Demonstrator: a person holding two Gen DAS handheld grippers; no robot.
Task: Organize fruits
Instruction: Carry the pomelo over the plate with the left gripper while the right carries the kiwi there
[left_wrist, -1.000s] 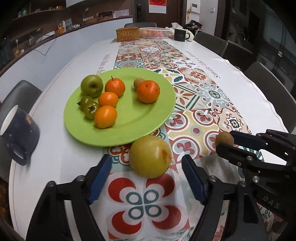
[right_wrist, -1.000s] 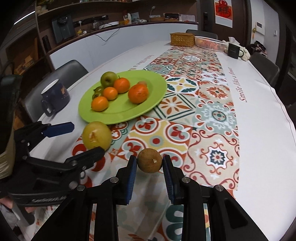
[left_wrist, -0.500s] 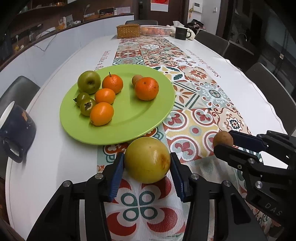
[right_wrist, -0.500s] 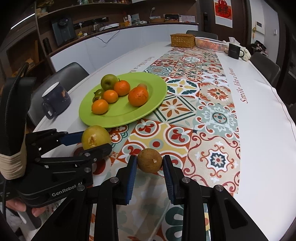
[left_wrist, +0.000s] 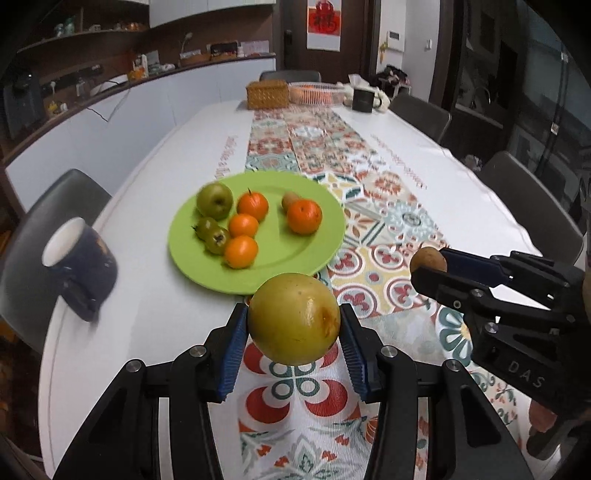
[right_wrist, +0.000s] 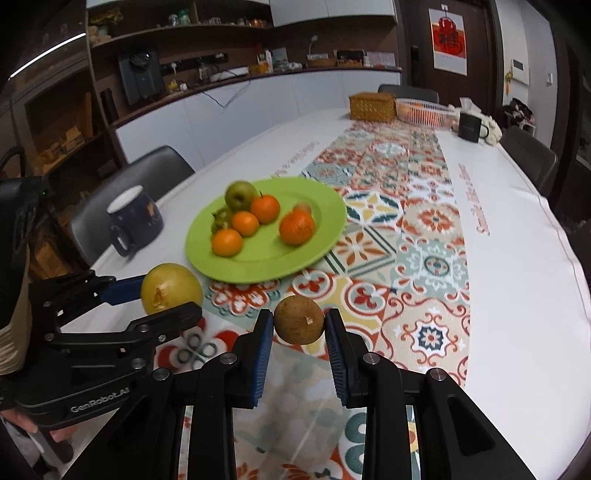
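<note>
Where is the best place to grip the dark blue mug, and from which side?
Probably the dark blue mug by its wall at the open rim, coming from above: it stands upright beside the green plate, and its handle low on the near-left side looks awkward to reach.

Plate (left_wrist: 325, 236) on the table (left_wrist: 155, 295), fruits on it, mug (left_wrist: 79, 267) to its left, pear (left_wrist: 293, 319) before it, basket (left_wrist: 266, 94) far behind.

Indoor light falls evenly and rather dim from above. Both views bend hard toward black corners. The green plate (right_wrist: 266, 254) and dark mug (left_wrist: 79, 266) smear with motion blur; nearer things look sharp.
</note>
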